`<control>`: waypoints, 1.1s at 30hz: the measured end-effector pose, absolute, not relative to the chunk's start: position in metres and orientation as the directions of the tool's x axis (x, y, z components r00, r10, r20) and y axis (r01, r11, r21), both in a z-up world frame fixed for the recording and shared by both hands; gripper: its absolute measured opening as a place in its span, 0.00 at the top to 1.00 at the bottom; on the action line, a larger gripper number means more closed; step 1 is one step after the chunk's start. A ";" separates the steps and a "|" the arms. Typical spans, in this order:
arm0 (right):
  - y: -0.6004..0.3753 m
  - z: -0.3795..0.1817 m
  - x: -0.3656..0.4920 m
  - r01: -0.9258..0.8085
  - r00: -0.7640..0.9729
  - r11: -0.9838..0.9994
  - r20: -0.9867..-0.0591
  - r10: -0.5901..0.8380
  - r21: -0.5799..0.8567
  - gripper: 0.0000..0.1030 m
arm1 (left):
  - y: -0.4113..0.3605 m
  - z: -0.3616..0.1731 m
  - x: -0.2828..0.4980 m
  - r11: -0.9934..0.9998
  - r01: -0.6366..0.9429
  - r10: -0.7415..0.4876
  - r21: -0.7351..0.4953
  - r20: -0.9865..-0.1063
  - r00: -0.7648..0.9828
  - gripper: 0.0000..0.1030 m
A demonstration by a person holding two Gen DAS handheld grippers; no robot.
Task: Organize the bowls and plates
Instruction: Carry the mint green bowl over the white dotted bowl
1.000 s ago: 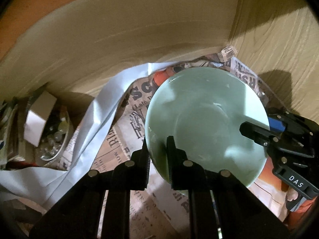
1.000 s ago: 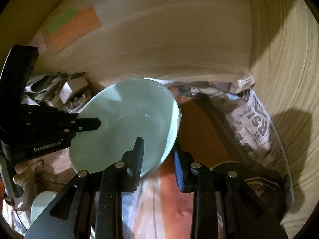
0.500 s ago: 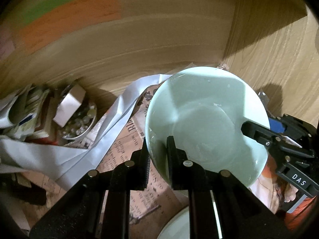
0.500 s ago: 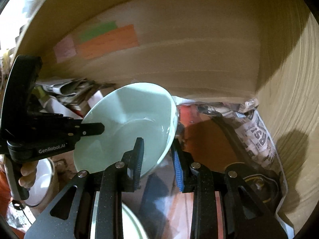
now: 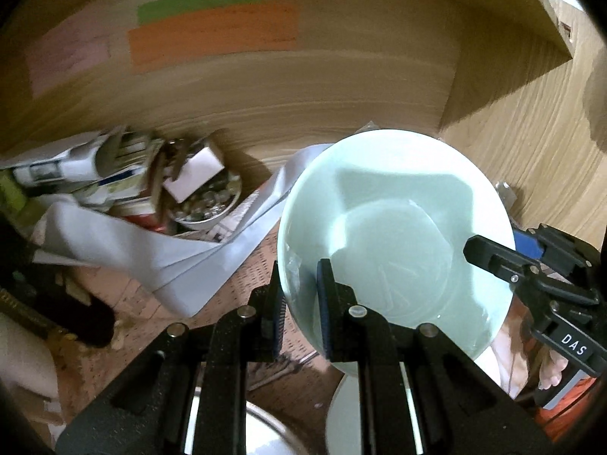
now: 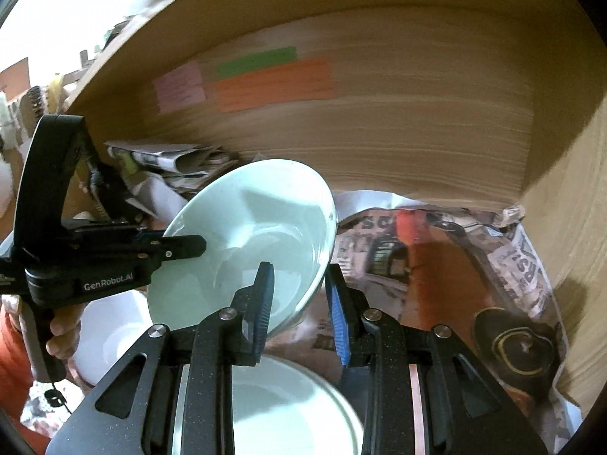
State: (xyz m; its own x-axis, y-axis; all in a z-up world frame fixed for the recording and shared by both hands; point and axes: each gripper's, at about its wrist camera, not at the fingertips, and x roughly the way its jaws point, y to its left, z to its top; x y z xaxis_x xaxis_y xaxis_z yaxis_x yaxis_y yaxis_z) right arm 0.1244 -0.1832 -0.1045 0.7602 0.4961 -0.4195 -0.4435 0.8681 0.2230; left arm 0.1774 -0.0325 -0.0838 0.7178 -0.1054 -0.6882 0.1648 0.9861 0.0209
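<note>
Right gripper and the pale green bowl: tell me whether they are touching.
Touching. The right wrist view shows the right gripper clamped across the pale green bowl at its rim.

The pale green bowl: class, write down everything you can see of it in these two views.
The pale green glazed ceramic bowl is round, glossy and empty, with a flat inner base and sloping wall. It is held tilted above newspaper inside a wooden cabinet. The left claw is shut on its near rim and the right claw is shut on the opposite rim, one pad inside, one outside. Nothing else touches it.
</note>
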 end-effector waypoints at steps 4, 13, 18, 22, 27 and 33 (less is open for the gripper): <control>-0.173 -0.103 0.118 -0.468 0.748 0.854 -0.413 0.520 0.227 0.75 | -0.023 -0.082 0.161 0.989 0.143 -0.081 0.038 -0.670 0.738 0.86; -0.145 -0.101 0.099 -0.515 0.724 0.828 -0.403 0.559 0.224 0.75 | 0.006 -0.086 0.131 0.993 0.108 -0.060 0.036 -0.648 0.760 0.86; -0.128 -0.100 0.090 -0.537 0.710 0.816 -0.407 0.574 0.215 0.75 | 0.026 -0.090 0.114 0.996 0.088 -0.059 0.012 -0.648 0.760 0.86; -0.114 -0.099 0.085 -0.552 0.700 0.808 -0.412 0.583 0.206 0.75 | 0.040 -0.092 0.100 0.997 0.071 -0.052 0.004 -0.644 0.763 0.86; -0.096 -0.100 0.076 -0.575 0.683 0.794 -0.418 0.599 0.197 0.75 | 0.059 -0.096 0.083 0.999 0.049 -0.045 -0.011 -0.646 0.762 0.86; -0.078 -0.103 0.068 -0.601 0.659 0.776 -0.430 0.617 0.191 0.75 | 0.082 -0.103 0.064 1.000 0.013 -0.024 -0.022 -0.650 0.760 0.86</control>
